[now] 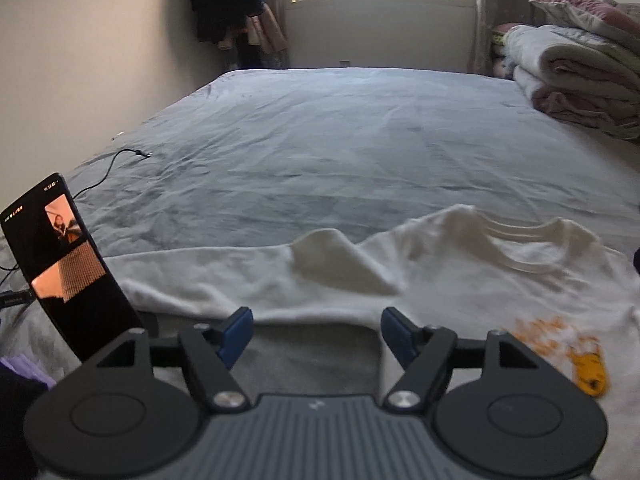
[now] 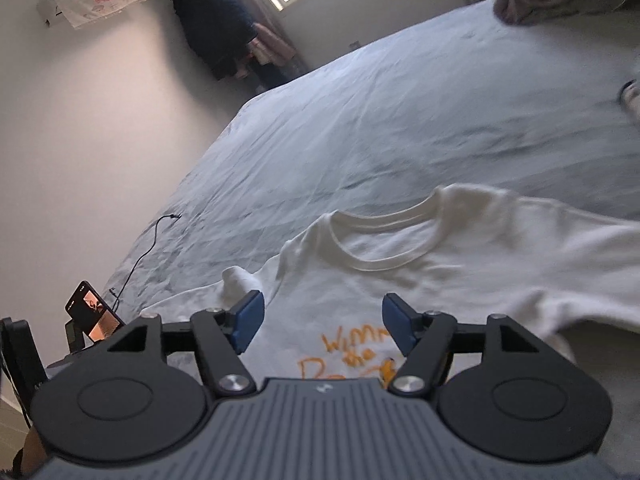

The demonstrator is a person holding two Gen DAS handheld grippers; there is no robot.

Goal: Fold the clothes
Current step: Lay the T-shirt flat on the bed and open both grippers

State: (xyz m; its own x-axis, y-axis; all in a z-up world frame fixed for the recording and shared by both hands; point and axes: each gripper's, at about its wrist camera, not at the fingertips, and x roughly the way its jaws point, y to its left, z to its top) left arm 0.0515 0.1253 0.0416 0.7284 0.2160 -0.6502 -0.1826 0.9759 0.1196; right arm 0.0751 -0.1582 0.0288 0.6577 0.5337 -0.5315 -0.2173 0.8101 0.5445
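Note:
A white T-shirt (image 1: 440,272) with an orange print (image 1: 568,352) lies face up on the grey bed sheet (image 1: 340,140), collar toward the window. Its left sleeve is rumpled into a peak (image 1: 332,256). My left gripper (image 1: 316,332) is open and empty, low over the sleeve's near edge. In the right wrist view the same shirt (image 2: 460,264) shows its round collar (image 2: 384,240) and orange lettering (image 2: 352,348). My right gripper (image 2: 322,320) is open and empty, just above the chest print.
A phone (image 1: 64,264) stands propped at the bed's left edge, with a black cable (image 1: 116,164) trailing on the sheet. Folded blankets (image 1: 576,68) are stacked at the far right. Dark clothes (image 1: 228,0) hang by the window.

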